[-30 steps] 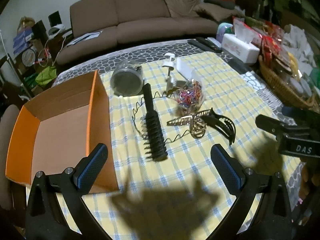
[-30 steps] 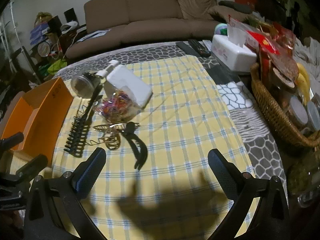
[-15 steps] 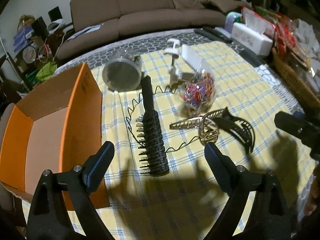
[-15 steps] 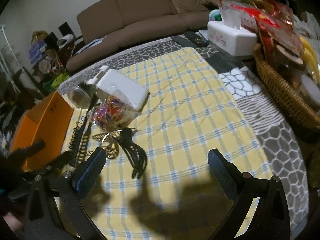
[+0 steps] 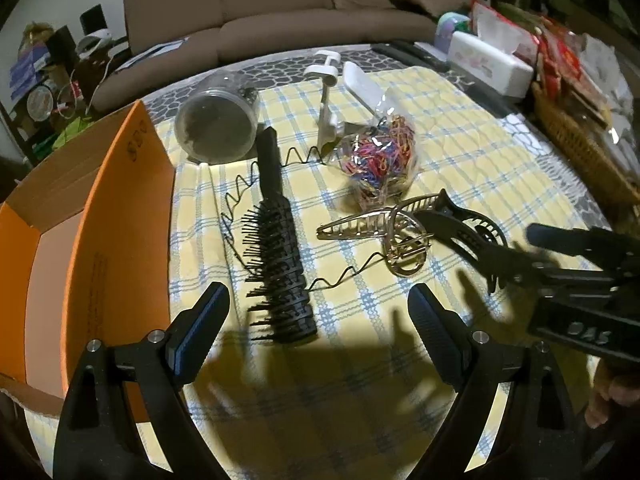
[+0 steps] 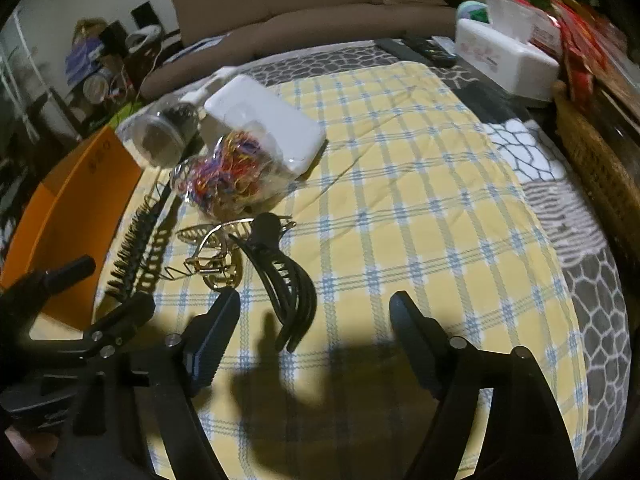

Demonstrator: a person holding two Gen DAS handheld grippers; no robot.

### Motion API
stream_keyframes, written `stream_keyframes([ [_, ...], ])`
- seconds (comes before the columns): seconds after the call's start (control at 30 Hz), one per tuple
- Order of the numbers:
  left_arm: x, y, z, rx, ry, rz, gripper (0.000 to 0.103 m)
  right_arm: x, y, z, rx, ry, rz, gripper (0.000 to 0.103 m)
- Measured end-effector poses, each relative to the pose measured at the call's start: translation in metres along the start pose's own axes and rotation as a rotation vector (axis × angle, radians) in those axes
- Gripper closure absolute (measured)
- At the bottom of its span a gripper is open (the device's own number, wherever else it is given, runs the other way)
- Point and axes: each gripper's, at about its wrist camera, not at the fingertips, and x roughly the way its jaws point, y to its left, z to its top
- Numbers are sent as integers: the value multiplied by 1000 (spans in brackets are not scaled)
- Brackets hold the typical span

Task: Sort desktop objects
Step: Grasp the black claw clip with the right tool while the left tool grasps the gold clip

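Observation:
On the yellow checked cloth lie a black round hairbrush point(image 5: 276, 240), a wavy black wire headband point(image 5: 240, 184), a gold claw clip point(image 5: 384, 236), a black claw clip point(image 6: 284, 280), a bag of coloured elastic bands point(image 5: 380, 156), a clear lidded jar point(image 5: 218, 128) on its side and a white case point(image 6: 268, 120). An open orange cardboard box point(image 5: 116, 216) stands at the left. My left gripper point(image 5: 316, 324) is open and empty, just short of the brush's head. My right gripper point(image 6: 316, 340) is open and empty, low over the black claw clip.
A white tissue box point(image 6: 508, 60) and remote controls point(image 6: 416, 50) sit at the table's far right. A wicker basket point(image 6: 600, 160) of packets lines the right edge. A brown sofa point(image 5: 260, 12) stands behind the table.
Both grippers have moved forward and lower toward the objects. The right gripper has closed in on the black claw clip and swung left; the left one has neared the brush.

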Motion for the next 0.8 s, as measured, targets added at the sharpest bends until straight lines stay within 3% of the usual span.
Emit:
stream_keyframes([
  [0.1, 2, -2, 2, 11, 0, -7, 13, 10, 4, 0, -30, 19, -4, 50],
  [0.17, 3, -3, 4, 11, 1, -13, 13, 18, 5, 0, -36, 42, 2, 72],
  [0.23, 4, -3, 5, 9, 1, -21, 13, 24, 3, -2, -30, 63, 26, 82],
  [0.47, 10, -15, 11, 23, 2, -39, 13, 12, -8, -3, 16, 19, 44, 84],
  [0.8, 11, -36, 24, 25, -51, 8, 14, -4, -26, -3, 65, -21, 12, 84],
])
